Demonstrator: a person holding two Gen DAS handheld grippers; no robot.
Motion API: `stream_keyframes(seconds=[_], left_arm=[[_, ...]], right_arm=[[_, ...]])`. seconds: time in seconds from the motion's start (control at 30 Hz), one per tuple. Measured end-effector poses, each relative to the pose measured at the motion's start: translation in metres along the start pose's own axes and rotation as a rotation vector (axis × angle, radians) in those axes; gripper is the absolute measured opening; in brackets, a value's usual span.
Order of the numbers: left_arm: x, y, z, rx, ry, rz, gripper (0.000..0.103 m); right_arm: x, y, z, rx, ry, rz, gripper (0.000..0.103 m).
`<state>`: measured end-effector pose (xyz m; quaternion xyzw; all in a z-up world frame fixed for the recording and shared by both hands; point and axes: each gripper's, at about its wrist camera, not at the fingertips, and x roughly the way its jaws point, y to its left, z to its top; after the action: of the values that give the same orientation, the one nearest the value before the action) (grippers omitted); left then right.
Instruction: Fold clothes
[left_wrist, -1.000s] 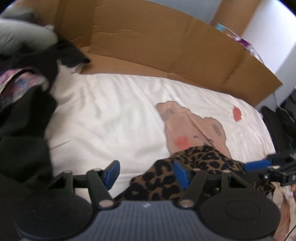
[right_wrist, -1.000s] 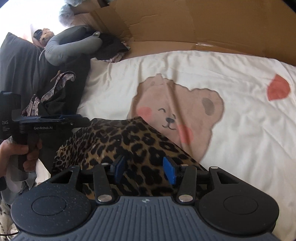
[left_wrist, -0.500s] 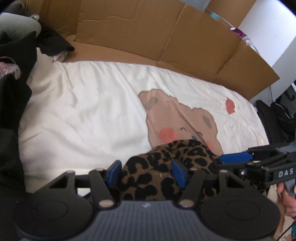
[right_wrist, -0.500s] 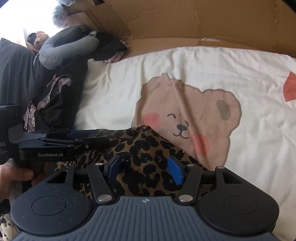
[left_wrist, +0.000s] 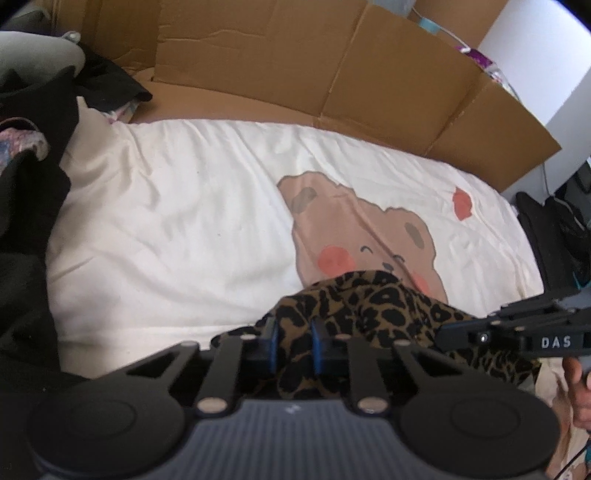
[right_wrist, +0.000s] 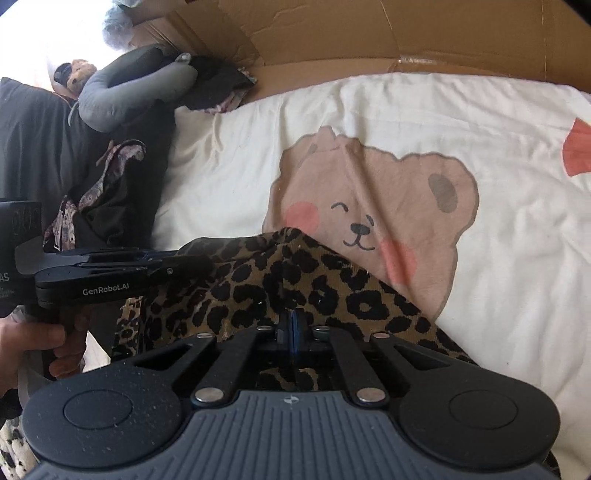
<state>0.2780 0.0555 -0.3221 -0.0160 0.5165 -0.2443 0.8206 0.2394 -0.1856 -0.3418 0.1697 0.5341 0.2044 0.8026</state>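
Bed sheet (left_wrist: 192, 229) with bear print (right_wrist: 373, 206): most of both frames, bare across the middle and upper half. Cardboard (left_wrist: 295, 62) along the top edge behind it. Dark clothes pile (left_wrist: 26, 206) at far left of the left view, upper left of the right view, with a grey neck pillow (right_wrist: 129, 92) on top.

Leopard garment (right_wrist: 295, 280): bottom centre of both frames, bunched, upper edge lapping the bear's chin. No flat panel, no crease, no fold line showing. Judged: task at its very start for this piece, only the grasp made. Left to do, as far as can be judged: lift, spread flat on the sheet, fold, then the dark pile.

Left gripper (left_wrist: 294, 347): bottom centre of the left view, jaws closing, narrow, a ridge of leopard cloth between the blue pads, pressed from both sides.

Right gripper (right_wrist: 292, 334): bottom centre of the right view, pads drawn fully together, cloth bunched right at the tips; pinch on a thin edge likely, contact itself hard to see.

Hidden or unclear: garment type unknown; near half covered by the gripper bodies and cut off at the lower frame edge. Which edge or corner each gripper has, not readable. Pile contents and count not separable. Hands (right_wrist: 33, 347) only partly in view at frame edges.
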Motion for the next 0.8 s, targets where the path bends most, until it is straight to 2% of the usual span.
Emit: stream_keyframes(seconds=[0.1,0.13,0.17,0.23,0.5,0.6,0.63,0.7,0.8], left_arm=[[-0.006,-0.002,-0.001,-0.004,-0.016,0.012,0.010],[-0.009,-0.003,-0.001,-0.003,-0.021,0.019,0.008],[-0.012,-0.004,-0.002,-0.003,-0.026,0.025,0.008],[-0.017,-0.005,-0.004,0.002,-0.035,0.034,0.007],[-0.020,0.000,-0.018,-0.050,-0.013,0.044,0.007],[-0.015,0.003,-0.028,-0.078,-0.001,0.038,0.007],[-0.013,0.004,-0.031,-0.086,0.001,0.036,0.007],[-0.009,0.004,-0.037,-0.094,0.002,0.040,0.007],[-0.003,0.003,-0.041,-0.097,0.000,0.046,0.007]], right_arm=[[-0.003,0.004,0.005,-0.012,-0.011,-0.007,0.008],[-0.003,0.005,0.006,-0.011,-0.012,-0.007,0.030],[-0.002,0.007,0.006,-0.018,-0.021,-0.015,0.057],[-0.001,0.010,0.006,-0.033,-0.040,-0.032,0.068],[0.022,0.010,0.000,-0.047,0.017,-0.040,0.067],[0.031,0.009,-0.004,-0.042,0.051,-0.035,0.060],[0.035,0.008,-0.006,-0.042,0.065,-0.034,0.054],[0.044,0.008,-0.012,-0.060,0.094,-0.048,0.052],[0.050,0.009,-0.020,-0.094,0.075,-0.066,0.053]])
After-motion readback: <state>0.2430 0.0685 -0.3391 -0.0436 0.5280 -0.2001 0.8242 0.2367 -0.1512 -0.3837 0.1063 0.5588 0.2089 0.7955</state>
